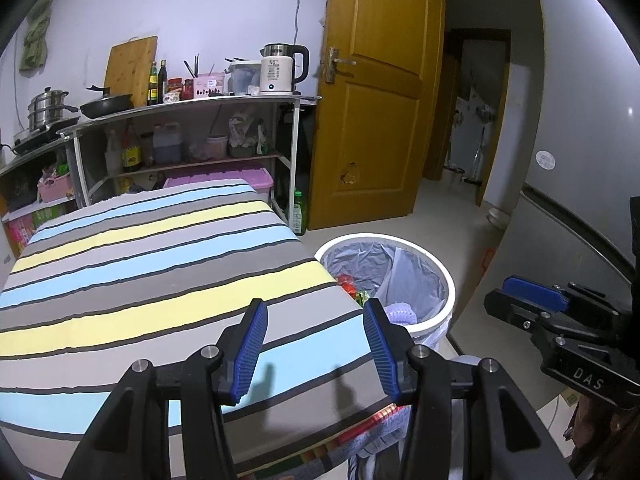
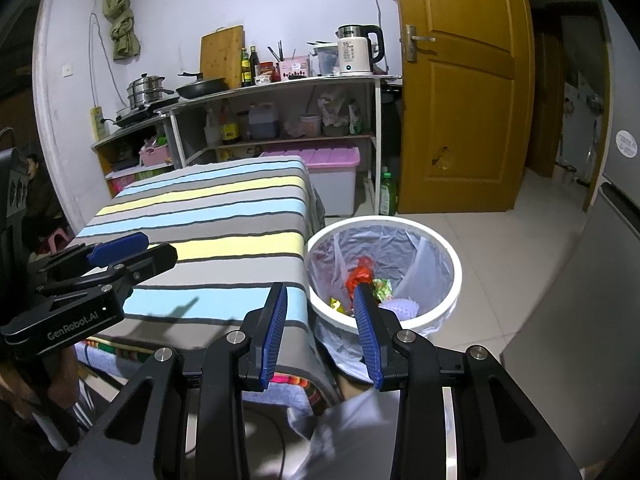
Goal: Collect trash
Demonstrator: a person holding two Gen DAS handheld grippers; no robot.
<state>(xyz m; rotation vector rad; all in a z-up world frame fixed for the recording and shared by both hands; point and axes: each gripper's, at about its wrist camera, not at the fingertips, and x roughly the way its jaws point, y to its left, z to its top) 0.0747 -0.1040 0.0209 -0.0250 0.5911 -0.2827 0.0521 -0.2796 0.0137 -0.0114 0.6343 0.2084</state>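
**Ana:** Striped cloth [image 1: 160,264] covers the whole table top, and I see no rubbish left on it; everything loose sits in the white bin [image 2: 448,308] just beside the table's corner.

**Ben:** What's in there?

**Ana:** Red crinkled wrapper [image 2: 362,274], a green-and-yellow packet [image 2: 382,288], and a pale purple foam net [image 2: 402,306], all lying on a thin clear liner bag [image 2: 424,256] folded inside the rim.

**Ben:** And the grippers?

**Ana:** Left gripper [image 1: 316,344] hovers over the near edge of the cloth, jaws spread wide, holding nothing; right gripper [image 2: 320,332] hangs over the gap between table and bin, jaws likewise parted and empty; its right finger overlaps the wrappers in the right wrist view, though I can't tell whether it touches them.

**Ben:** So how would that trash handle?

**Ana:** Light, I'd judge; the wrappers look thin, slippery and crushable, the foam net soft and springy; nothing fragile. If the bag is next, the film is limp and could tear; I'd pinch a gathered fold of it at the rim rather than a single layer; one gripper on each side would keep the load from spilling.
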